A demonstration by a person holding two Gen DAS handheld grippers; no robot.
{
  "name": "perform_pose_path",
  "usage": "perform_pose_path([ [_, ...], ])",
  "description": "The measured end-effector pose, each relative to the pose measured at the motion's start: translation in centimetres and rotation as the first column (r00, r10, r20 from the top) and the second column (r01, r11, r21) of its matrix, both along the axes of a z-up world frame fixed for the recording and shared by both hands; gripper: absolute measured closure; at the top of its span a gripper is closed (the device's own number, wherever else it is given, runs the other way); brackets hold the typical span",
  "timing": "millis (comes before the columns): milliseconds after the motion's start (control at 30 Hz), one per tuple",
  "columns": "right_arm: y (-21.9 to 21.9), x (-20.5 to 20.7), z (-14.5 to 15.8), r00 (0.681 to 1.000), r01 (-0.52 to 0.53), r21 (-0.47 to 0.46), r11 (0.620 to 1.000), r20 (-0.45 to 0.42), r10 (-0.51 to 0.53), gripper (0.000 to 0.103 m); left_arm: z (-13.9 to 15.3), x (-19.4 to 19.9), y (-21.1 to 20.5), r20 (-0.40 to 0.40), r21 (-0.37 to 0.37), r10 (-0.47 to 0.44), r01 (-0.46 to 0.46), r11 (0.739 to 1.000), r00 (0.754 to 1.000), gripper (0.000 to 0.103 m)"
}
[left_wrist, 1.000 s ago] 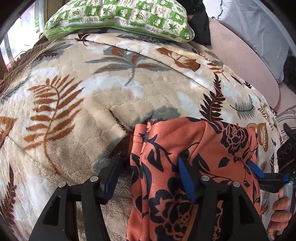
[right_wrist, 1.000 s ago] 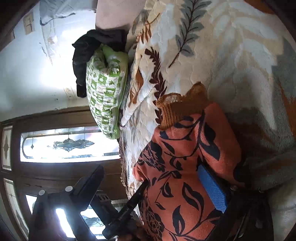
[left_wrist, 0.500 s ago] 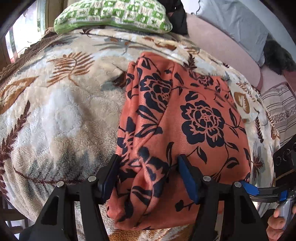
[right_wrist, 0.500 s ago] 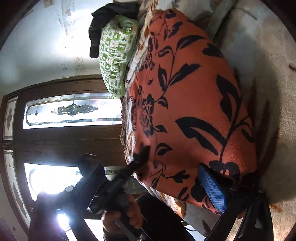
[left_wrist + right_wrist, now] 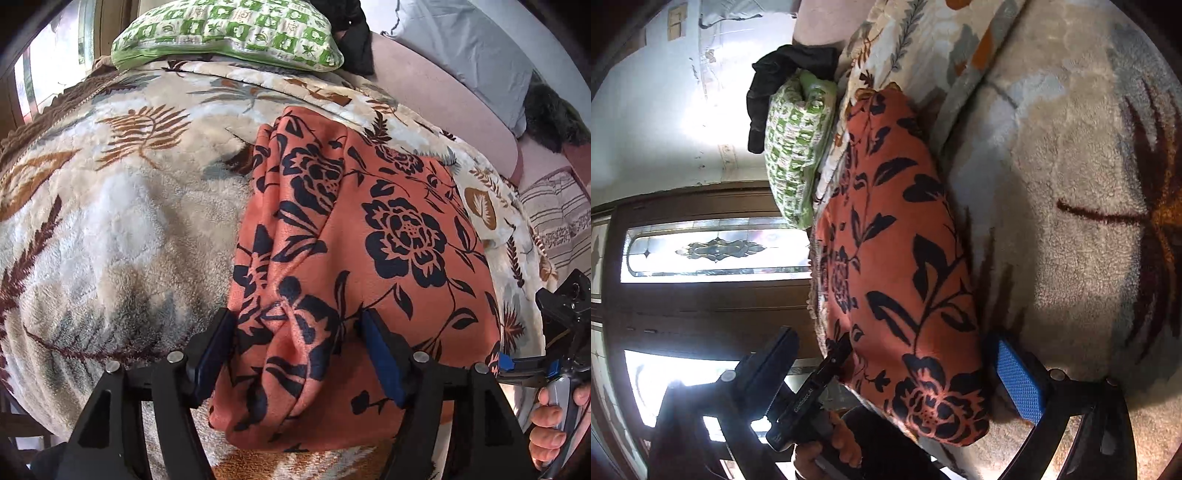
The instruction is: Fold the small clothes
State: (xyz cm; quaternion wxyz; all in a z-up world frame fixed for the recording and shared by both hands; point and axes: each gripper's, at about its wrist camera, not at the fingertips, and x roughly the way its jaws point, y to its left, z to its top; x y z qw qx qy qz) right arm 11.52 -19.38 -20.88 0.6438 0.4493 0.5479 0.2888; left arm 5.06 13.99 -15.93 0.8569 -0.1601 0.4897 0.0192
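Left gripper (image 5: 297, 354): jaws wide and just been opening, straddling the near hem without pressing, likely releasing it
Right gripper (image 5: 897, 373): jaws wide, around the garment's near corner, not gripping
Floral garment (image 5: 369, 236): laid folded on the bed blanket (image 5: 122, 229)
Green pillow (image 5: 225, 33): far end, clear of the work

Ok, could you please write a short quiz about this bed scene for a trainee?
1. True or false: the orange fleece garment with dark flowers lies on the cream leaf-patterned plush blanket.
2. What rests at the blanket's far end? A) green-and-white checked pillow B) wicker basket C) stack of books
3. What colour is the crumpled cloth heap beside that pillow?
Key: 1 true; 2 A; 3 black.
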Motion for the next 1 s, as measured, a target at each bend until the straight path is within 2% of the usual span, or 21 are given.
perform_pose_path([
  [67,1.9,0.4,1.4,0.997,-0.067,-0.039,0.997,0.047,0.069,0.005,-0.3,0.1,0.5,-0.01,-0.035,0.011,-0.012,0.999,1.0,0.026],
  [100,2.7,0.3,2.3,0.992,-0.094,-0.093,0.991,0.076,0.101,0.015,-0.3,0.2,0.5,-0.009,-0.033,0.008,-0.008,0.999,1.0,0.026],
  [167,3.9,0.1,3.5,0.984,-0.126,-0.192,0.973,0.1,0.147,0.027,-0.4,0.1,0.2,0.006,-0.015,-0.002,0.002,1.0,1.0,0.026],
  [200,4.2,-0.1,4.1,0.981,-0.124,-0.237,0.964,0.114,0.154,0.038,-0.5,0.0,0.2,0.016,-0.012,-0.007,0.007,1.0,1.0,0.026],
  [233,4.3,-0.5,4.7,0.978,-0.12,-0.292,0.949,0.132,0.164,0.043,-0.6,-0.1,0.2,0.024,-0.016,-0.011,0.012,1.0,1.0,0.026],
  [267,4.7,-0.6,5.0,0.973,-0.116,-0.351,0.929,0.148,0.178,0.058,-0.7,-0.2,0.3,0.029,-0.023,-0.015,0.016,1.0,0.999,0.025],
  [300,5.0,-0.9,4.5,0.969,-0.124,-0.421,0.898,0.145,0.201,0.061,-0.8,-0.4,0.2,0.033,-0.024,-0.02,0.021,0.999,0.999,0.025],
  [333,5.3,-1.0,3.1,0.966,-0.153,-0.482,0.862,0.109,0.233,0.062,-0.8,-0.4,0.1,0.032,-0.014,-0.028,0.028,0.999,0.999,0.025],
  [367,5.2,-1.1,1.9,0.966,-0.179,-0.479,0.859,0.081,0.246,0.062,-0.6,-0.5,0.1,0.036,-0.007,-0.029,0.03,1.0,0.999,0.025],
  [433,4.2,-1.1,2.6,0.971,-0.15,-0.431,0.89,0.106,0.215,0.054,0.4,-0.7,0.0,0.028,-0.006,-0.024,0.024,1.0,0.999,0.028],
  [467,3.6,-1.1,3.4,0.974,-0.129,-0.392,0.911,0.121,0.19,0.033,1.3,-1.0,0.0,0.05,-0.013,-0.02,0.021,1.0,0.999,0.031],
  [500,2.8,-1.1,4.2,0.976,-0.101,-0.34,0.935,0.147,0.159,0.021,2.6,-1.4,-0.1,0.097,-0.02,-0.025,0.027,0.999,0.995,0.031],
  [567,1.1,-0.3,5.7,0.977,-0.036,-0.254,0.966,0.194,0.087,0.02,5.0,-1.7,-0.8,0.191,-0.017,-0.057,0.062,0.998,0.98,0.031],
  [633,-0.2,1.6,5.9,0.981,0.014,-0.206,0.978,0.193,0.027,0.016,5.9,-1.1,-1.6,0.221,-0.009,-0.097,0.101,0.995,0.97,0.031],
  [700,-0.5,4.4,4.5,0.988,0.031,-0.19,0.981,0.155,-0.001,0.016,4.4,0.5,-2.2,0.169,0.009,-0.113,0.113,0.994,0.979,0.031],
  [767,0.5,7.4,1.7,0.999,0.008,-0.16,0.987,0.052,0.001,0.017,1.2,1.8,-2.4,0.045,0.086,-0.091,0.087,0.992,0.995,0.029],
  [800,1.3,8.2,0.4,1.0,-0.021,-0.157,0.987,0.002,0.022,0.036,0.1,1.9,-2.1,0.035,0.084,-0.087,0.083,0.993,0.996,0.027],
  [833,2.8,8.8,0.4,0.998,-0.065,-0.203,0.977,-0.002,0.066,0.046,-0.1,1.6,-1.6,0.06,0.06,-0.076,0.073,0.996,0.995,0.025],
  [867,4.5,8.6,1.6,0.99,-0.11,-0.319,0.941,0.048,0.132,0.048,-0.2,1.5,-1.2,0.057,0.041,-0.073,0.071,0.997,0.996,0.025],
  [933,8.0,7.2,4.8,0.956,-0.139,-0.528,0.838,0.148,0.252,0.051,-0.3,1.5,-1.0,0.057,0.038,-0.077,0.075,0.996,0.995,0.024],
  [1000,10.0,6.2,6.5,0.916,-0.117,-0.664,0.739,0.214,0.338,0.052,-0.4,1.5,-1.1,0.063,0.04,-0.08,0.077,0.996,0.995,0.023],
])
